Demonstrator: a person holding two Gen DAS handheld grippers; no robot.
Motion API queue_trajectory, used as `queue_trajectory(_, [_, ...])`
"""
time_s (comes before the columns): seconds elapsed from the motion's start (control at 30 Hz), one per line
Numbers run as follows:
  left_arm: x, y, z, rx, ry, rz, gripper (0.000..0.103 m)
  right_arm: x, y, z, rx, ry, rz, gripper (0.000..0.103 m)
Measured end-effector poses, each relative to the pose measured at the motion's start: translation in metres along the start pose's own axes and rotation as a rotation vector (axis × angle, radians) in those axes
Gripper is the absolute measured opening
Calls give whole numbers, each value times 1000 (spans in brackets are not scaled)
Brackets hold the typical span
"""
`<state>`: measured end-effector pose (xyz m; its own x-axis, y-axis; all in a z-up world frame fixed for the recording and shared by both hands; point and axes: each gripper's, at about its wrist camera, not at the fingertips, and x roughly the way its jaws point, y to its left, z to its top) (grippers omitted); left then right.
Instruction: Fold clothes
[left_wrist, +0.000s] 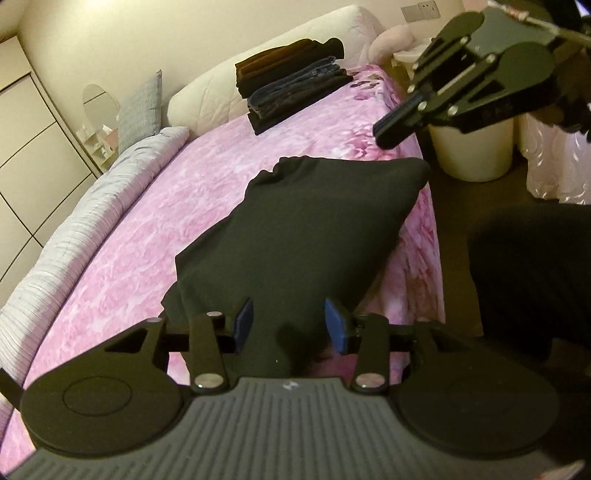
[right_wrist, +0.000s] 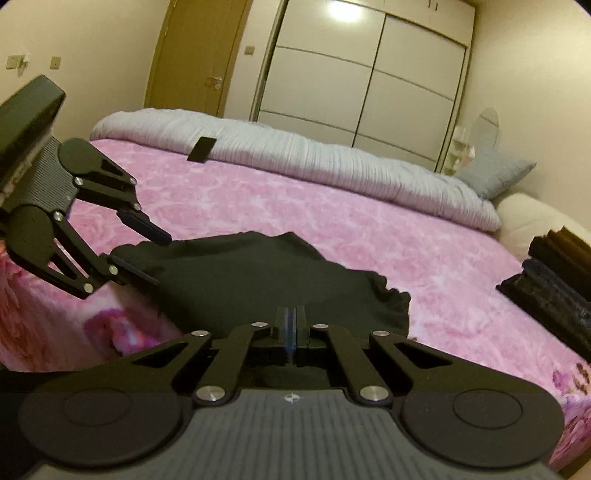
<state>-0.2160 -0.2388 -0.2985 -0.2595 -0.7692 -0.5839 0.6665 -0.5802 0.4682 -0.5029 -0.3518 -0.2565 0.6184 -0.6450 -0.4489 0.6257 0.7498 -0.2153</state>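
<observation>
A black garment (left_wrist: 317, 221) lies partly folded near the edge of the pink bed (left_wrist: 166, 229); it also shows in the right wrist view (right_wrist: 258, 280). My left gripper (left_wrist: 289, 325) is open, its blue pads on either side of the garment's near end. In the right wrist view the left gripper (right_wrist: 153, 258) is open at the garment's left corner. My right gripper (right_wrist: 291, 325) is shut with nothing seen between its pads, just over the garment's near edge. In the left wrist view the right gripper (left_wrist: 391, 125) hovers above the garment's far corner.
A stack of folded dark clothes (left_wrist: 295, 88) sits by the white headboard (left_wrist: 221, 81); it also shows in the right wrist view (right_wrist: 554, 273). A grey rolled duvet (right_wrist: 295, 162) lines the far side. A white bin (left_wrist: 476, 147) stands on the floor beside the bed.
</observation>
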Motion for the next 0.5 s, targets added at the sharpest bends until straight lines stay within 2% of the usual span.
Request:
queue_trajectory(0.03, [3,0,0,11,3,3,41,-1,0,0,-2,-6,-5,9])
queue_trajectory(0.07, [6,-1,0,22,6,6,42,-2,-1,0,-2,-13,-11,28])
queue_trajectory(0.13, [10,-2,0,40,8,6,45,-5,-2,0,2,-30,-24,44])
queue_trajectory(0.2, [14,-3,-1,54,9,6,47,-7,-3,1,-3,-56,-36,45])
queue_trajectory(0.3, [18,-3,-2,65,12,7,50,-13,0,2,-43,-106,-71,40])
queue_trajectory(0.33, [20,-3,-2,65,13,9,51,-14,2,3,-60,-122,-80,27])
queue_trajectory(0.37, [21,-3,-2,65,13,11,51,-16,3,3,-73,-136,-87,19])
queue_trajectory(0.5, [25,-2,-2,72,17,15,52,-19,3,3,-89,-176,-85,20])
